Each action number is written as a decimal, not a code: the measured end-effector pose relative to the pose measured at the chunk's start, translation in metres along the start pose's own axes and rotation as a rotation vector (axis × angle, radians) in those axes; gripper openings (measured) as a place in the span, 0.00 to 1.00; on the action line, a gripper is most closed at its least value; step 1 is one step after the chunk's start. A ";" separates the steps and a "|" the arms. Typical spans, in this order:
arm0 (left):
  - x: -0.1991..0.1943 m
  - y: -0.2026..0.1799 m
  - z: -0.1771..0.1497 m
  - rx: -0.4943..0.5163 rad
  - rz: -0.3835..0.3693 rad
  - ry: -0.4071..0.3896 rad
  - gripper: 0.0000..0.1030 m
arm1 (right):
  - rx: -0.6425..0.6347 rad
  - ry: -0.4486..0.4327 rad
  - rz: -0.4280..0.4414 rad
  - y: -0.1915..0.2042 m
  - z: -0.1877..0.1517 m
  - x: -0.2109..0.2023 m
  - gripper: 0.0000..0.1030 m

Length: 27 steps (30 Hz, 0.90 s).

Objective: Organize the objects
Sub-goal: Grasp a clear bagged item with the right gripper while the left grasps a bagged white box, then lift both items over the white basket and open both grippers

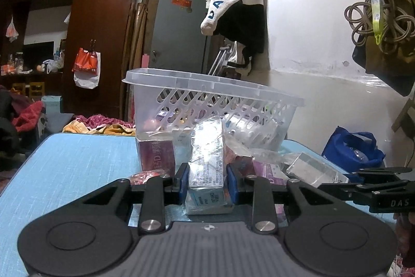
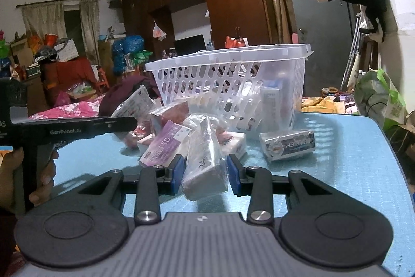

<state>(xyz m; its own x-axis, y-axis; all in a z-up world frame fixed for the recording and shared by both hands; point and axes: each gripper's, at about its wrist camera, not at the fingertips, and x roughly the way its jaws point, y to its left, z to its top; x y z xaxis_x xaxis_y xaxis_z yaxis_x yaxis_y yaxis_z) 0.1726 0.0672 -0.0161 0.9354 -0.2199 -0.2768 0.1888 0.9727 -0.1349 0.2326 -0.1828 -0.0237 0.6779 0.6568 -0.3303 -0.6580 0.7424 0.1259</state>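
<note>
One bench (image 2: 350, 173), blue-topped, carries the whole lot. One basket (image 2: 233, 74), clear plastic with slotted walls, stands at the far side and already holds several boxes. One heap of wrapped packets and boxes lies just in front of it, among them a purple box (image 2: 163, 144) and, a little apart to the right, a silver pack (image 2: 288, 144). Left gripper (image 1: 206, 181): jaws clenched on a wrapped box (image 1: 206, 160), which stands upright between the blue pads at the near edge of the heap. Right gripper (image 2: 205, 170): a bagged white box (image 2: 205, 168) sits between its jaws, the left pad touching the wrap, the right pad seemingly just off it; whether it grips cannot be told. Step in hand, as judged: picking items from the heap for the basket. Next move calls for lifting the left's box clear of its neighbours, carrying it over the basket rim, and opening above a free spot inside.
</note>
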 end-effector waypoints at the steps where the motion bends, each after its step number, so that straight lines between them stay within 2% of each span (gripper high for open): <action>1: 0.000 0.000 0.000 0.000 -0.002 0.000 0.33 | -0.001 -0.001 0.001 0.000 0.000 0.000 0.39; 15: -0.001 0.000 -0.001 0.005 0.000 -0.007 0.33 | 0.020 -0.032 0.003 -0.001 -0.003 -0.005 0.39; 17: -0.002 0.001 0.000 0.002 -0.005 -0.010 0.33 | 0.019 -0.059 -0.011 0.000 -0.004 -0.008 0.39; 19: -0.003 0.004 0.002 -0.027 -0.039 -0.012 0.33 | -0.009 -0.091 -0.030 0.005 -0.004 -0.014 0.39; 21: -0.009 0.007 0.013 -0.052 -0.090 -0.033 0.33 | -0.009 -0.112 -0.023 0.009 0.002 -0.018 0.39; 23: -0.019 0.007 0.039 -0.068 -0.091 -0.092 0.33 | -0.022 -0.157 -0.023 0.011 0.020 -0.025 0.39; 25: -0.025 0.003 0.072 -0.041 -0.103 -0.144 0.33 | -0.062 -0.180 -0.045 0.014 0.054 -0.025 0.39; 27: -0.020 -0.008 0.109 0.010 -0.086 -0.162 0.33 | -0.083 -0.179 -0.052 0.014 0.091 -0.017 0.39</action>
<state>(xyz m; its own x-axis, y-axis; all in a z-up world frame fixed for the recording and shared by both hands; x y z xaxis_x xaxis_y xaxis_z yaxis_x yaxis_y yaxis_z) 0.1854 0.0719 0.0945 0.9514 -0.2884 -0.1080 0.2723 0.9516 -0.1423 0.2416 -0.1713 0.0684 0.7541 0.6365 -0.1618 -0.6405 0.7672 0.0333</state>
